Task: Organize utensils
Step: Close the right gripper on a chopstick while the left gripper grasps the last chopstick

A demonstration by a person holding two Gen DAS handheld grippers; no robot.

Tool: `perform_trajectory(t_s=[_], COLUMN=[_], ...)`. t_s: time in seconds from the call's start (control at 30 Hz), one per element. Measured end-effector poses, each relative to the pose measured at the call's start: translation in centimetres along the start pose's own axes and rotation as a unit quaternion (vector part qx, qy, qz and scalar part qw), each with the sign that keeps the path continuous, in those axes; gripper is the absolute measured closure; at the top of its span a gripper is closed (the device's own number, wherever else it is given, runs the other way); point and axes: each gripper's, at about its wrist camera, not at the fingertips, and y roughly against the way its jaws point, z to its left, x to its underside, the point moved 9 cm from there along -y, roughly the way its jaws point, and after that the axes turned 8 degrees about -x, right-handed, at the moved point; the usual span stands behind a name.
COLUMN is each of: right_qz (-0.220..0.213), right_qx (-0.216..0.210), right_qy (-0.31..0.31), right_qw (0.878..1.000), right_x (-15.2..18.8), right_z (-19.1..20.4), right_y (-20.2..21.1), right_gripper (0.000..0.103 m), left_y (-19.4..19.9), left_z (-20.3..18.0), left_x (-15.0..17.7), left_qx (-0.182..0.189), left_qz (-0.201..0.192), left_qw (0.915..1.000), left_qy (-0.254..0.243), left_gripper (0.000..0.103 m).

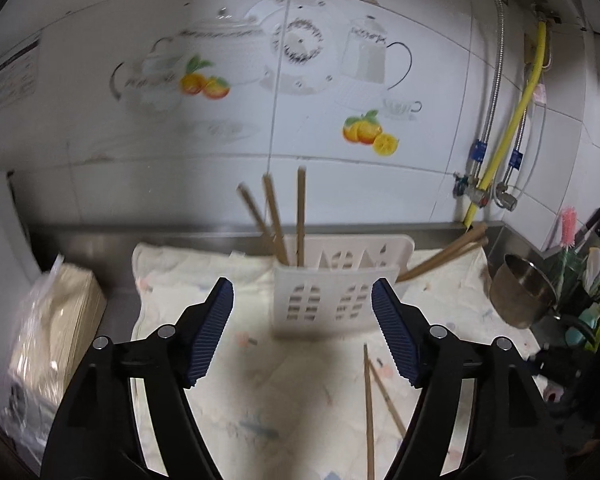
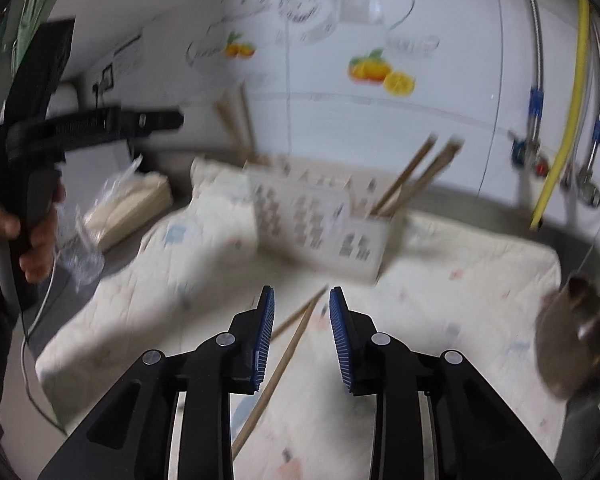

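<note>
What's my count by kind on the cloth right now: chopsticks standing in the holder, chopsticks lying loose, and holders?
Chopsticks standing in the holder: 5 (3 at its left end, 2 at its right end)
Chopsticks lying loose on the cloth: 2
Holders: 1
Total: 8

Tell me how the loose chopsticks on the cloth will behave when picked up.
The loose chopsticks look thin, straight and wooden, so probably stiff and light. Being slender, one may pivot or slip between the pads. The soft cloth under them should keep them from rolling much.
</note>
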Motion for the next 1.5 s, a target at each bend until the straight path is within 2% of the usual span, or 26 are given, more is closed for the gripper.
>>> perform_trajectory(t_s=[0.17,0.3,0.5,0.6,0.83,1.17,1.5], right_qz=[0.032,0.057,0.082,0.091,0.091,0.089,0.053], right_qx=[-0.016,-0.028,-0.033,-0.028,-0.028,-0.007,0.003], right_qy=[-0.022,-0.049,-0.082,-0.092,-0.12,-0.121,-0.104], right_qw=[0.999,0.997,0.993,0.991,0.988,0.989,0.993], right_x=[5.1,8.7,12.0,13.1,13.6,13.7,12.2], right_z=[2.3,3.6,4.5,4.5,4.0,3.8,3.2], right_y=[-1.2,-2.3,-3.3,-3.7,-4.5,-5.0,-2.3], right_gripper=[0.075,0.075,0.077,0.083,0.087,0.093,0.096], left_y=[0.7,0.9,1.5,1.7,1.6,1.2,0.1], left_z=[0.9,1.2,1.4,1.4,1.2,0.3,-2.6], left_x=[2.9,4.9,7.1,7.9,9.3,11.4,16.0], left_qx=[-0.019,-0.019,-0.029,-0.026,-0.019,-0.011,0.031], left_qz=[0.007,0.019,0.024,0.028,0.039,0.058,0.107], left_qw=[0.9998,0.9996,0.9992,0.9992,0.9989,0.9982,0.9937], left_qy=[0.001,0.01,0.01,0.014,0.018,0.008,-0.011], left_gripper=[0.031,0.03,0.029,0.029,0.029,0.029,0.029])
